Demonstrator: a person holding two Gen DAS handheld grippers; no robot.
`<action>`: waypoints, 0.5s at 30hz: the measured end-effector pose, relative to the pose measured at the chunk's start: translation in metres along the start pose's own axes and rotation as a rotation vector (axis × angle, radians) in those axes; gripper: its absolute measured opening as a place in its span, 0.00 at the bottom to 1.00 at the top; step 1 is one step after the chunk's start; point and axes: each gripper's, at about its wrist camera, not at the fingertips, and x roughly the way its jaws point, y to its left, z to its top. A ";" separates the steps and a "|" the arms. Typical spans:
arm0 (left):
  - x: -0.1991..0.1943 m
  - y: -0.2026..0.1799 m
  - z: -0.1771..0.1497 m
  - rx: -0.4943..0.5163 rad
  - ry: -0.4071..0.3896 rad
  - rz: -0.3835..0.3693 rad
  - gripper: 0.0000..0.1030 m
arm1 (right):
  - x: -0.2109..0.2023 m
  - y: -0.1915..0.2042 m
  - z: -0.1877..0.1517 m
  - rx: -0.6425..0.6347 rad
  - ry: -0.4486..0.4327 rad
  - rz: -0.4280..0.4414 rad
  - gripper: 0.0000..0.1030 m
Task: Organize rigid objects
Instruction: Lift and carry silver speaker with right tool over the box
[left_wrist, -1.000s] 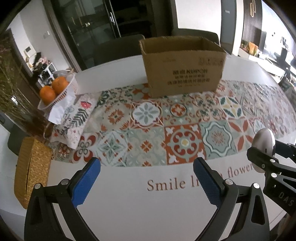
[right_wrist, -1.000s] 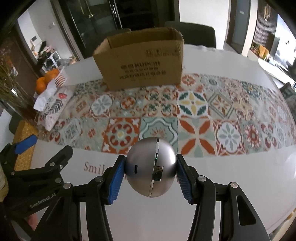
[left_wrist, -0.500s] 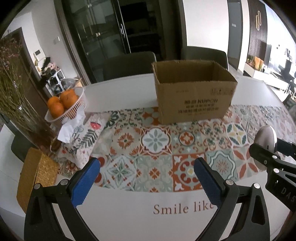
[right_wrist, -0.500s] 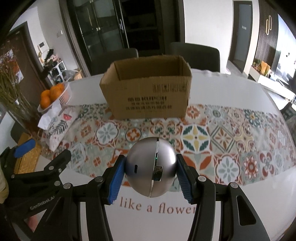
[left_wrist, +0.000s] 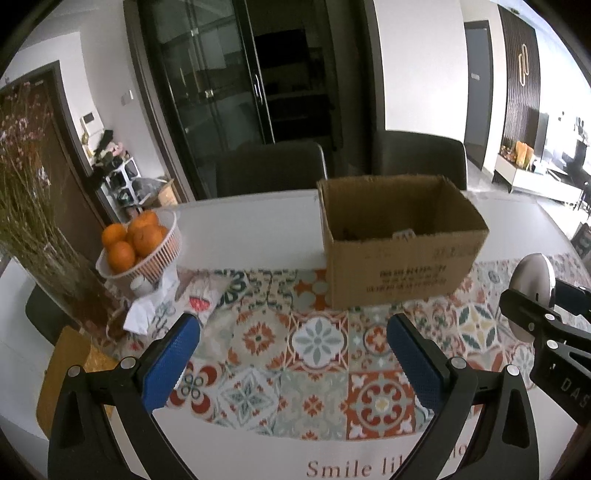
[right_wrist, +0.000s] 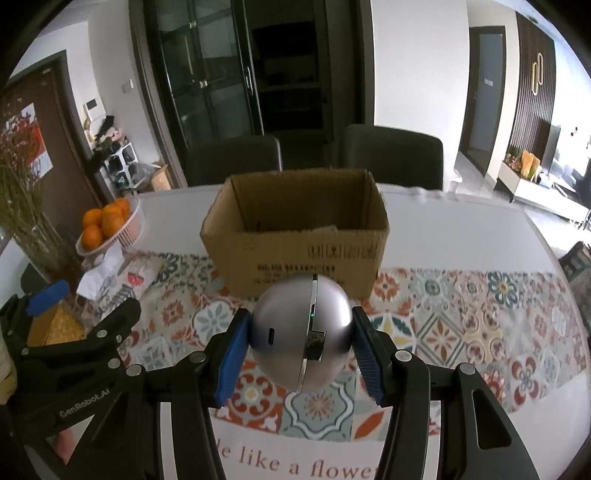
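From your left wrist view, your left gripper (left_wrist: 291, 360) stands wide apart and empty over the tiled table runner (left_wrist: 314, 354), with the open cardboard box (left_wrist: 400, 245) ahead and slightly to the right. From your right wrist view, your right gripper (right_wrist: 301, 349) is clamped on the silver ball-shaped device (right_wrist: 301, 332), and the box (right_wrist: 295, 240) lies straight ahead beyond it, so your right hand looks better placed for the drop.
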 end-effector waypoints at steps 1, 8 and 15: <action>0.000 0.000 0.004 0.002 -0.009 0.003 1.00 | 0.000 0.000 0.003 0.000 -0.007 0.000 0.53; 0.003 -0.001 0.028 0.002 -0.067 0.018 1.00 | 0.005 -0.003 0.028 -0.006 -0.039 -0.006 0.53; 0.009 0.000 0.054 -0.007 -0.112 0.036 1.00 | 0.011 -0.003 0.052 -0.024 -0.067 -0.019 0.53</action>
